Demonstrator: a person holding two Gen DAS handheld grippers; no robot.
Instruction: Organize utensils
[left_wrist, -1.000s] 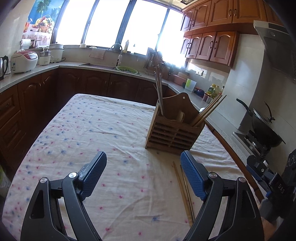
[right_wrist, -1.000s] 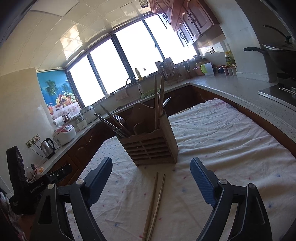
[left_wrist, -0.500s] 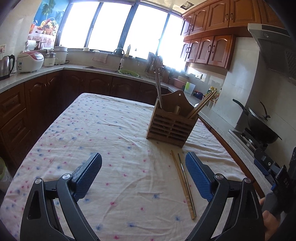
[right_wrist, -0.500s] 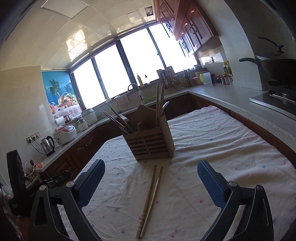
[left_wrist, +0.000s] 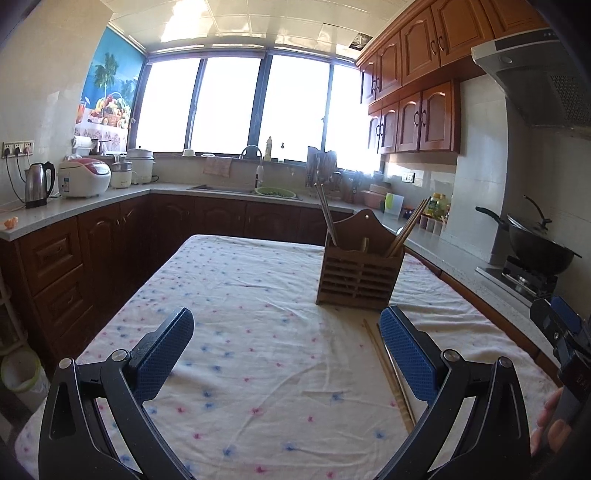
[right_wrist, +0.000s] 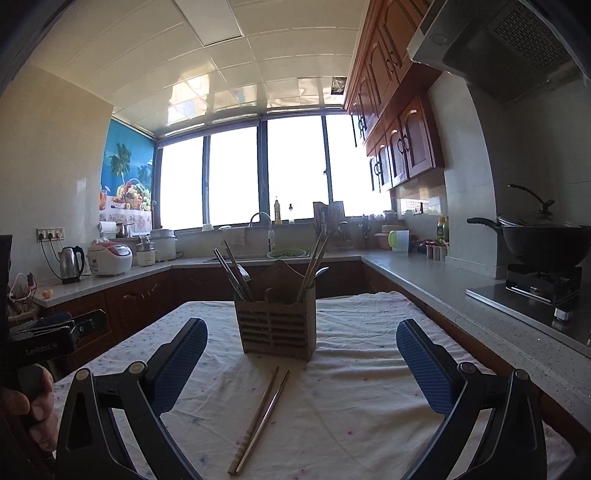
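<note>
A slatted wooden utensil holder (left_wrist: 356, 277) (right_wrist: 277, 328) stands on the cloth-covered table (left_wrist: 240, 302). Metal chopsticks (left_wrist: 327, 214) lean in its left side and wooden ones (left_wrist: 408, 229) in its right. A loose wooden and metal chopstick pair (left_wrist: 400, 406) (right_wrist: 258, 421) lies on the cloth in front of the holder. My left gripper (left_wrist: 284, 321) hovers over the table left of that pair; its jaws are opening with nothing between them. My right gripper (right_wrist: 302, 330) stands open and empty, facing the holder above the loose pair.
A wok (left_wrist: 535, 247) (right_wrist: 546, 240) sits on the stove along the right counter (right_wrist: 461, 291). A kettle (left_wrist: 37, 184) and rice cooker (left_wrist: 85, 177) stand on the left counter. A bin (left_wrist: 22, 373) is by the table's left. A hand (right_wrist: 22, 406) holds the other gripper.
Both grippers drew back from the holder, which now looks smaller. Both views tilted up and levelled out. Both jaws spread wider. The loose chopsticks stayed on the cloth.
</note>
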